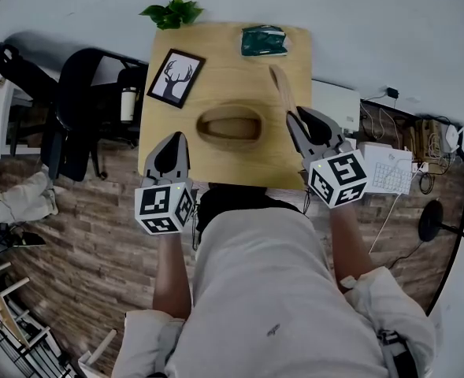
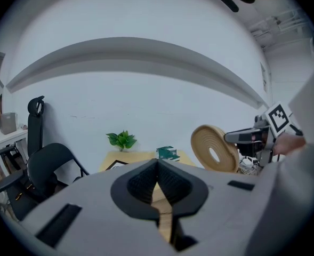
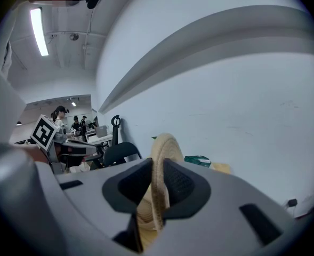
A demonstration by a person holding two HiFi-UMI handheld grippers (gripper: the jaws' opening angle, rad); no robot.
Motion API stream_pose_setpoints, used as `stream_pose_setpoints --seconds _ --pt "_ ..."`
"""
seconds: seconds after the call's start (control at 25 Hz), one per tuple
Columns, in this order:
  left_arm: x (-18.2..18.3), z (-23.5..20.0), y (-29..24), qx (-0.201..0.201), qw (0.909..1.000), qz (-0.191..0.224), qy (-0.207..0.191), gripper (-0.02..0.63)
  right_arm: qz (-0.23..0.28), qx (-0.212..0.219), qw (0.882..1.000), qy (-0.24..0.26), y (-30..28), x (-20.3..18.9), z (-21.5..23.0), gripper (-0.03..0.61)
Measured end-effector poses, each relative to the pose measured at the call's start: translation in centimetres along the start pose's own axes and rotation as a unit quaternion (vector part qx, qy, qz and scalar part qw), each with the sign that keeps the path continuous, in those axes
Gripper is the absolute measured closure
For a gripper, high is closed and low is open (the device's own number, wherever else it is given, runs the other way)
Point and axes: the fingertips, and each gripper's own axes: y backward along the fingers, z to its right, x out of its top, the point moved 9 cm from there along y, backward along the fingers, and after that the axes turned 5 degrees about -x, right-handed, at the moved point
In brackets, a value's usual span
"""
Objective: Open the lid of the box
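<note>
An oval woven box [image 1: 230, 127] lies open-topped in the middle of the wooden table [image 1: 216, 172]. Its round woven lid [image 1: 281, 87] stands on edge, lifted off to the box's right. My right gripper [image 1: 293, 116] is shut on the lid's rim. In the right gripper view the lid [image 3: 162, 148] runs up between the pads of the right gripper [image 3: 158, 163]. The left gripper view shows the lid [image 2: 214, 148] face-on in the air at right. My left gripper [image 1: 175, 137] hovers at the table's front left, apart from the box. The left gripper [image 2: 157, 164] has its jaws together and holds nothing.
A framed deer picture [image 1: 176, 78] lies left of the box, a green packet [image 1: 264, 41] at the table's far right corner, a potted plant [image 1: 172, 12] at its far left edge. Black office chairs [image 1: 82, 109] stand left of the table, a white unit [image 1: 335, 105] and papers right.
</note>
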Motion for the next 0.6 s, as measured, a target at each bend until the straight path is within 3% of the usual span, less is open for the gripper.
stream_pose_setpoints --seconds 0.6 --pt "-0.01 0.17 -0.81 -0.007 0.9999 -0.006 0.005 0.607 0.001 0.013 1.0 -0.004 -0.07 -0.24 0.15 0.509"
